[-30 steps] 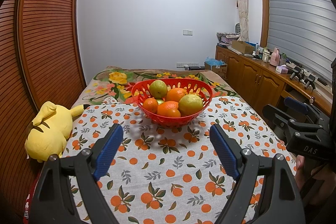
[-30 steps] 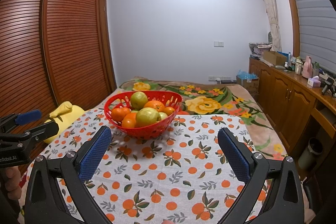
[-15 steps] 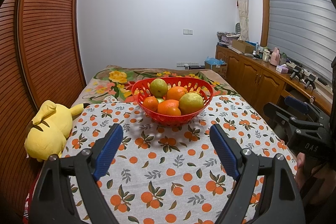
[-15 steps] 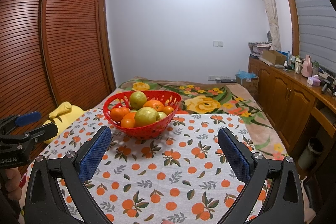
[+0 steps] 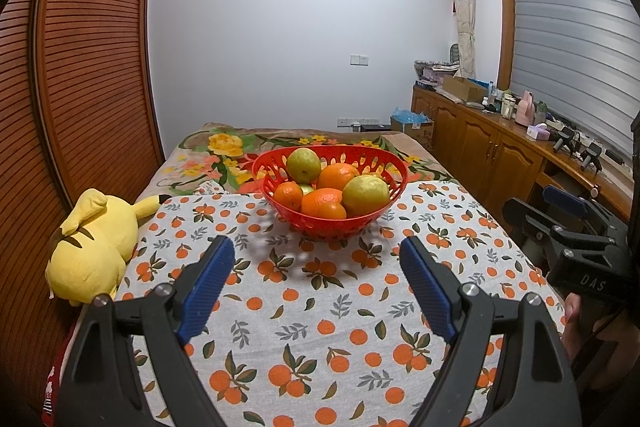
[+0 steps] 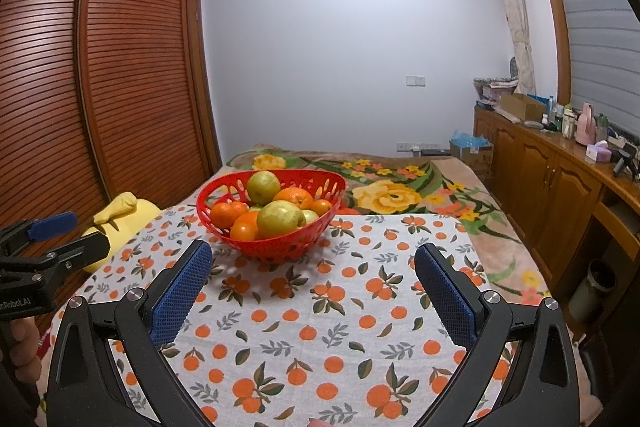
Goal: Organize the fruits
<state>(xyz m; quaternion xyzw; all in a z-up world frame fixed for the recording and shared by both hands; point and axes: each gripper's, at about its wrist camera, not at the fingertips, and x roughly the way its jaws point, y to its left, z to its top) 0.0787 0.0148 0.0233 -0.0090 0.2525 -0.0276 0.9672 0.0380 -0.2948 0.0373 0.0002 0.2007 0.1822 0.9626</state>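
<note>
A red plastic basket (image 5: 320, 227) (image 6: 280, 251) stands on an orange-print cloth (image 5: 312, 307) over a bed. It holds several oranges (image 5: 323, 203) (image 6: 245, 226) and yellow-green round fruits (image 5: 366, 195) (image 6: 280, 218). My left gripper (image 5: 318, 259) is open above the cloth, short of the basket, with nothing between its blue pads. My right gripper (image 6: 314, 263) is also open and empty, the basket ahead and slightly left of it. Each gripper shows at the edge of the other's view, held by a hand.
A yellow plush toy (image 5: 94, 247) lies at the cloth's left edge beside a slatted wooden wardrobe (image 5: 80, 87). A floral blanket (image 6: 400, 187) covers the bed beyond the cloth. Wooden cabinets (image 5: 500, 163) with clutter on top run along the right wall.
</note>
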